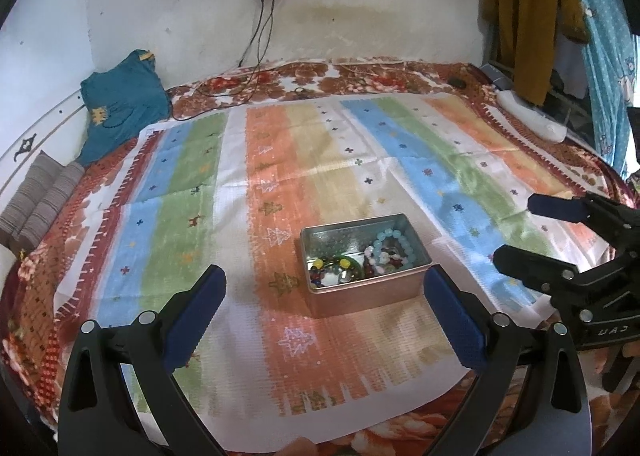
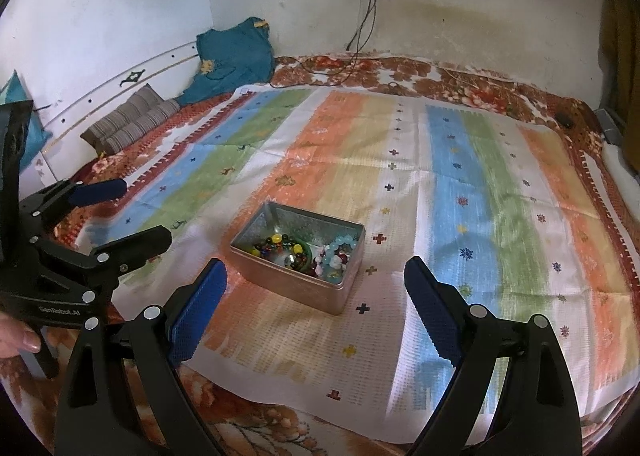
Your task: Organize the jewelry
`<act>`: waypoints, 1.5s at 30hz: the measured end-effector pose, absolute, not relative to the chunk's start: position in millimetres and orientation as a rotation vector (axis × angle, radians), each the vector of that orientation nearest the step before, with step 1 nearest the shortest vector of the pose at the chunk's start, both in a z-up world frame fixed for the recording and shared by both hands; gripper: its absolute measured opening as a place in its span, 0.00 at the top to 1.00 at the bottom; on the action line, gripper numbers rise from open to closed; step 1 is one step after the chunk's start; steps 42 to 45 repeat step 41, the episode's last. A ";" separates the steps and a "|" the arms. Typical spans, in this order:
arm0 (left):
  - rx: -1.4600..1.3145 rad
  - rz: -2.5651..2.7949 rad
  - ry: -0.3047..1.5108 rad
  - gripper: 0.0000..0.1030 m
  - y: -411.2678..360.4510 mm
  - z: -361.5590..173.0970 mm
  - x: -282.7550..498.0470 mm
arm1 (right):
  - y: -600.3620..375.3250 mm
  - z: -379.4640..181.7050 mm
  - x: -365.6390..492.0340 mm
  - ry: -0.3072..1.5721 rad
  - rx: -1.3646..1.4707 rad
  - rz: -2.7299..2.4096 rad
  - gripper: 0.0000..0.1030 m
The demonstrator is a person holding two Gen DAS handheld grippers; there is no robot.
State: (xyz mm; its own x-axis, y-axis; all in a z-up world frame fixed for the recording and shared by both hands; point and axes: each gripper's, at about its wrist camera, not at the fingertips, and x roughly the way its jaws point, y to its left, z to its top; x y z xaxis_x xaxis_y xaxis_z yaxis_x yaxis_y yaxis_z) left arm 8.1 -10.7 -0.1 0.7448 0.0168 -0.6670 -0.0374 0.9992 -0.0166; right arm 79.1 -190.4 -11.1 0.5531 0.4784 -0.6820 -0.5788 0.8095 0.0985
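An open metal tin [image 1: 416, 252] [image 2: 352, 268] stands on a striped cloth on the bed. It holds beaded jewelry: a pale blue bead bracelet [image 1: 394, 240] [image 2: 340, 246], a multicoloured bead string [image 1: 320, 270] [image 2: 276, 242] and a green bangle [image 1: 350, 268] [image 2: 308, 256]. My left gripper [image 1: 324, 284] is open and empty, just in front of the tin. My right gripper [image 2: 316, 278] is open and empty, also just short of the tin. Each gripper shows in the other's view, the right one [image 1: 516, 228] and the left one [image 2: 140, 211].
The striped cloth [image 1: 280, 175] [image 2: 460, 183] covers a floral bedspread. A teal garment [image 1: 120, 103] and a striped cushion [image 1: 40, 195] lie at the far left. Cables [image 1: 260, 35] hang from a wall socket. Clothes [image 1: 528, 15] hang at the right.
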 end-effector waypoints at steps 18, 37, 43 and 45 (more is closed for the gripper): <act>-0.045 0.014 0.665 0.06 -14.3 6.1 3.3 | -192.5 -8.2 76.8 0.735 -0.133 0.604 0.12; -0.043 0.018 0.667 0.06 -11.9 6.6 3.1 | -193.8 -5.9 73.2 0.708 -0.135 0.583 0.08; -0.041 0.021 0.649 0.06 -10.6 6.7 1.2 | -192.9 -5.6 73.0 0.707 -0.137 0.582 0.08; -0.041 0.021 0.649 0.06 -10.6 6.7 1.2 | -192.9 -5.6 73.0 0.707 -0.137 0.582 0.08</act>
